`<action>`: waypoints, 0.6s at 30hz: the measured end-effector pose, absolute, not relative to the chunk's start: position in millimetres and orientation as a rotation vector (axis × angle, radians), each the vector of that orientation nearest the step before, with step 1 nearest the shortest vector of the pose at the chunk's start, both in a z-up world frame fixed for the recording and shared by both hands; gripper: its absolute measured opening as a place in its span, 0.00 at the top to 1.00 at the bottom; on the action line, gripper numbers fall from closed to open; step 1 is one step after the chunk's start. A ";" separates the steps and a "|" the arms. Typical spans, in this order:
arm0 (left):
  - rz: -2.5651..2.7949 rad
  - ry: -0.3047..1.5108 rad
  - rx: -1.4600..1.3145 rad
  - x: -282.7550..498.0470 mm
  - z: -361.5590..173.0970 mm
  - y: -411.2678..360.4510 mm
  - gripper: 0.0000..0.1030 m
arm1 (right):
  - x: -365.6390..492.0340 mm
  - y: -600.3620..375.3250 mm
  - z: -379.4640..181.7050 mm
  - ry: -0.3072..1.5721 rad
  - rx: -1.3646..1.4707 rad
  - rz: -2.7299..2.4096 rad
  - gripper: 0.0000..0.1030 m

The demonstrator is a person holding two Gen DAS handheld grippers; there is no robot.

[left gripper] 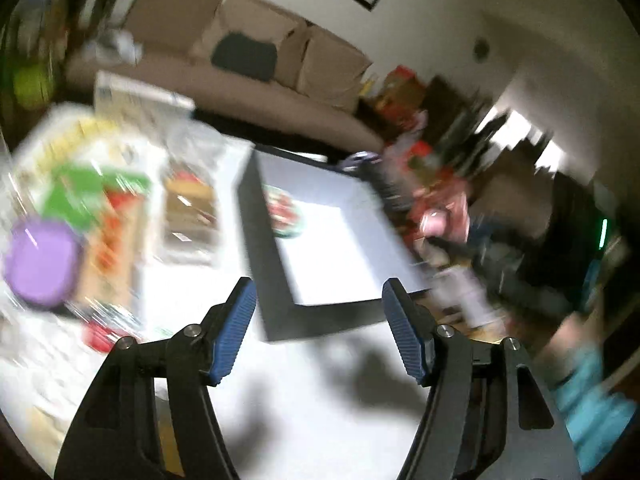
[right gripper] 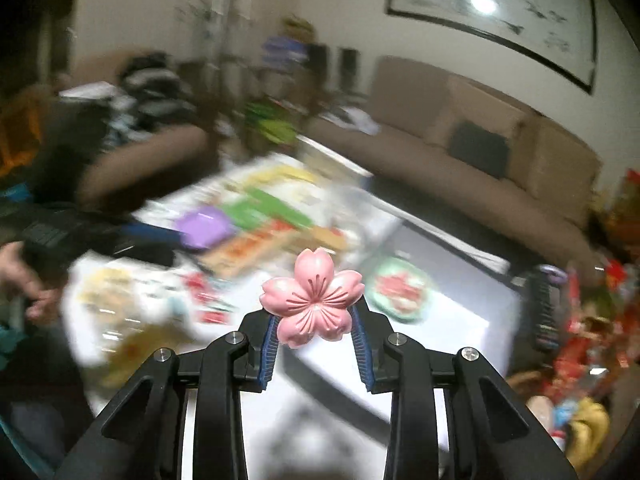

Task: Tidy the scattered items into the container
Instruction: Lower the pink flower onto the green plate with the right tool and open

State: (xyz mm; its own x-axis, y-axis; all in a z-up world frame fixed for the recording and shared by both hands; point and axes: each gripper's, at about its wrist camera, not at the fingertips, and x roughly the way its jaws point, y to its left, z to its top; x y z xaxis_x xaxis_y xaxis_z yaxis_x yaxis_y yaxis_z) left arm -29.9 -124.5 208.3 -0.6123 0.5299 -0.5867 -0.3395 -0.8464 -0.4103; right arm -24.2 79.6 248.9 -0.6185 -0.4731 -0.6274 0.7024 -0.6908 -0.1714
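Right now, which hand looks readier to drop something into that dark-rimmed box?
The right. Its hand-held gripper is shut on a pink flower piece, with the box just ahead. The left hand-held gripper is open and holds nothing.

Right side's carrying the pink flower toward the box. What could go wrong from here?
The pink flower is pinched only at its lower petals by the right gripper, so it could slip mid-swing. Both views are motion-blurred; a fast release may miss the box. The round item already inside might get struck.
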 end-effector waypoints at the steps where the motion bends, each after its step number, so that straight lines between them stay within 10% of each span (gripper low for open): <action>1: 2.455 -0.303 -0.987 -30.7 206.9 -117.0 0.39 | -40.3 81.9 243.9 0.557 0.755 -2.303 0.68; 18: 2.442 -0.241 -1.019 -83.7 138.5 -101.5 0.39 | -262.5 45.6 120.8 0.550 1.245 -2.266 0.68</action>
State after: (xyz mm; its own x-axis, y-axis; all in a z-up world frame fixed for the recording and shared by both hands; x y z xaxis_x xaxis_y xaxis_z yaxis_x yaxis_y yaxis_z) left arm -83.7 -101.5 138.5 -0.6080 0.4937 -0.6218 -0.3624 -0.8694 -0.3359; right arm -262.5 45.6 120.8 -0.4618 -0.2252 -0.8579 0.5934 -0.7974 -0.1100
